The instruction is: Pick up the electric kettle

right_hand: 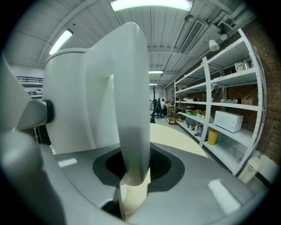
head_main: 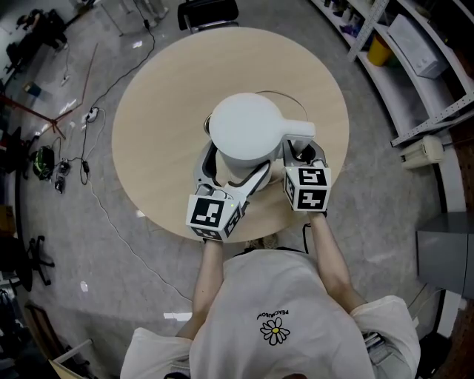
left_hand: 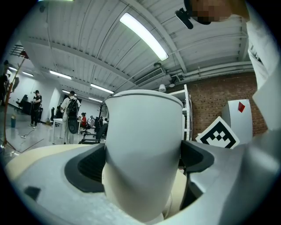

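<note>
The white electric kettle [head_main: 244,129] is over the middle of the round wooden table [head_main: 163,96], its handle [head_main: 298,132] pointing right. My left gripper [head_main: 231,174] reaches in from the near side with a jaw on each side of the kettle's body [left_hand: 142,145], pressing on it. My right gripper [head_main: 305,153] is shut on the handle [right_hand: 131,110], which stands upright between its jaws, with the kettle's body [right_hand: 70,101] to the left. In the left gripper view the left gripper [left_hand: 142,165] holds low on the body. The kettle's underside is hidden.
Metal shelving [head_main: 415,44] with a yellow container [head_main: 379,50] lines the right side. Cables [head_main: 81,118] lie on the floor to the left, and a dark chair [head_main: 207,11] stands past the table. People [left_hand: 71,116] stand far off in the room.
</note>
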